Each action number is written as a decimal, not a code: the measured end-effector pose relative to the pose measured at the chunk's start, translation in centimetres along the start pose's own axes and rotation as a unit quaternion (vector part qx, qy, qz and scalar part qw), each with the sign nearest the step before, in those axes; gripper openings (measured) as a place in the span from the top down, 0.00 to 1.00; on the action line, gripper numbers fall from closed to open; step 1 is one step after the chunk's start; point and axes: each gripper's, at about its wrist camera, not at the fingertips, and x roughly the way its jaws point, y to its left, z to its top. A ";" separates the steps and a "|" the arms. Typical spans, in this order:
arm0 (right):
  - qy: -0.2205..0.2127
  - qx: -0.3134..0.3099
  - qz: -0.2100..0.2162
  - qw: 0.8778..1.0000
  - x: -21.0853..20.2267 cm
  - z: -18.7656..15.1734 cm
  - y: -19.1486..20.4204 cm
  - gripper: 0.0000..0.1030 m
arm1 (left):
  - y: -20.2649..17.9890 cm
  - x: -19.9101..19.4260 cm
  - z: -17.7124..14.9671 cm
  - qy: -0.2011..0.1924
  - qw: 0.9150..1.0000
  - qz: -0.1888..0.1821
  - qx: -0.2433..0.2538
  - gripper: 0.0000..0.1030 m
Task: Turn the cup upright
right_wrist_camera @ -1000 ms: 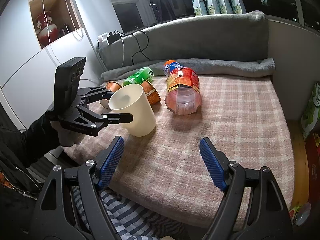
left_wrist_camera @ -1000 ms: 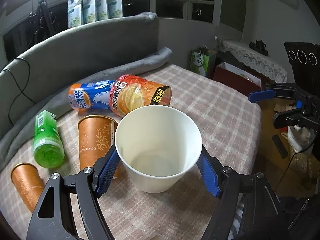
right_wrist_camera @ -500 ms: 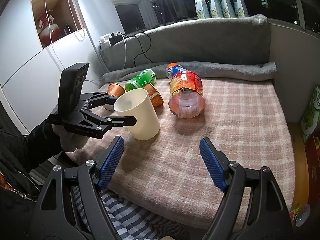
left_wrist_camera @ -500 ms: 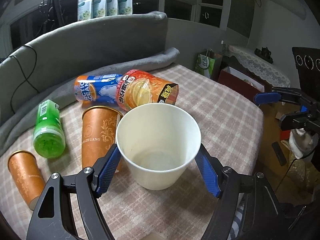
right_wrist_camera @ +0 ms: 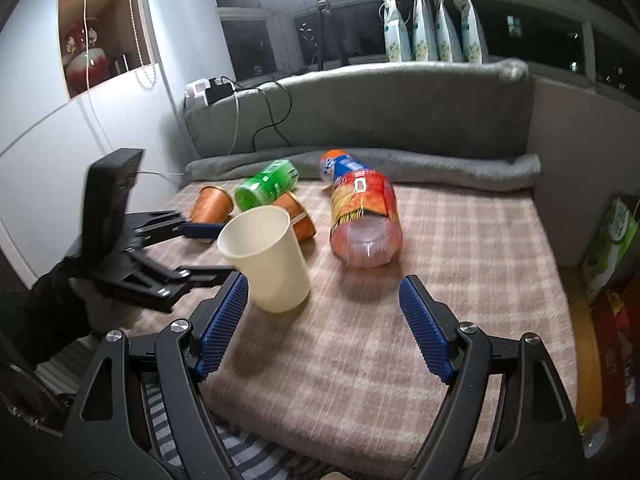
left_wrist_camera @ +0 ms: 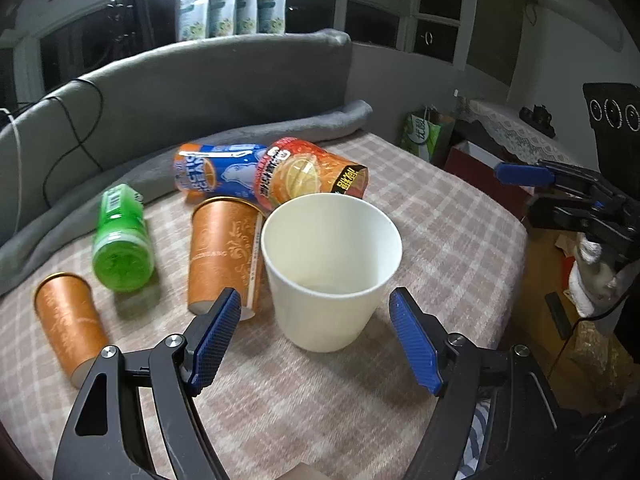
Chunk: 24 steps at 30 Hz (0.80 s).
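A plain white paper cup (left_wrist_camera: 332,268) stands upright on the checked cloth, mouth up; it also shows in the right wrist view (right_wrist_camera: 266,260). My left gripper (left_wrist_camera: 316,338) is open, its blue pads on either side of the cup's base and apart from it. It appears from the side in the right wrist view (right_wrist_camera: 200,248). My right gripper (right_wrist_camera: 322,328) is open and empty, low over the near cloth to the right of the cup. It shows at the right edge of the left wrist view (left_wrist_camera: 532,188).
Two orange paper cups (left_wrist_camera: 226,256) (left_wrist_camera: 68,320) lie on their sides left of the white cup. A green bottle (left_wrist_camera: 120,240), a blue can (left_wrist_camera: 216,170) and an orange-labelled bottle (left_wrist_camera: 310,176) lie behind. A grey cushion (right_wrist_camera: 360,116) rims the back; the table's edge drops off at right.
My left gripper has opened and let go of the white cup, which now stands on the cloth. The gripper has pulled back a little. The right gripper has moved closer to the cup.
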 end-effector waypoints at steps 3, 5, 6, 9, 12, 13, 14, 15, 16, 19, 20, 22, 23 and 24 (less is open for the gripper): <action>-0.006 -0.009 -0.025 1.000 0.6 0.6 1.0 0.22 | 0.3 -1.1 -0.2 -0.013 1.000 0.017 -0.011 0.25; -0.010 -0.012 -0.042 0.999 0.9 1.0 1.6 0.22 | 0.4 -1.9 -0.4 -0.023 0.999 0.031 -0.019 0.25; -0.012 -0.012 -0.048 0.999 1.1 1.2 1.8 0.21 | 0.6 -2.6 -0.4 -0.031 0.998 0.041 -0.025 0.25; -0.020 -0.007 -0.068 0.997 1.4 1.7 2.3 0.12 | 1.0 -4.2 -0.6 -0.054 0.995 0.065 -0.042 0.24; -0.026 0.003 -0.088 0.996 1.7 2.2 2.7 0.11 | 1.3 -6.2 -0.8 -0.082 0.990 0.097 -0.065 0.23; -0.028 0.006 -0.093 0.995 1.7 2.3 2.8 0.11 | 1.4 -6.8 -0.7 -0.091 0.988 0.107 -0.071 0.23; -0.031 0.010 -0.099 0.995 1.7 2.5 2.9 0.10 | 1.4 -7.4 -0.8 -0.098 0.985 0.117 -0.077 0.23; -0.033 0.013 -0.105 0.994 1.7 2.6 2.9 0.10 | 1.4 -7.9 -0.8 -0.105 0.983 0.126 -0.081 0.23; -0.037 0.016 -0.114 0.993 1.7 2.8 3.0 0.07 | 1.4 -8.5 -0.9 -0.115 0.980 0.136 -0.085 0.23; -0.050 0.027 -0.135 0.989 1.6 3.2 3.1 0.03 | 1.3 -10.3 -1.1 -0.142 0.971 0.166 -0.099 0.22; -0.052 0.031 -0.140 0.988 1.6 3.3 3.0 0.02 | 1.4 -10.9 -1.1 -0.150 0.968 0.174 -0.104 0.22; -0.057 0.035 -0.149 0.987 1.6 3.5 3.0 0.02 | 1.5 -12.0 -1.1 -0.167 0.961 0.188 -0.114 0.22; -0.059 0.036 -0.154 0.986 1.6 3.6 3.0 0.01 | 1.5 -12.4 -1.1 -0.173 0.958 0.194 -0.119 0.22; -0.062 0.037 -0.161 0.984 1.5 3.7 3.1 0.01 | 1.6 -12.8 -1.1 -0.179 0.955 0.201 -0.125 0.22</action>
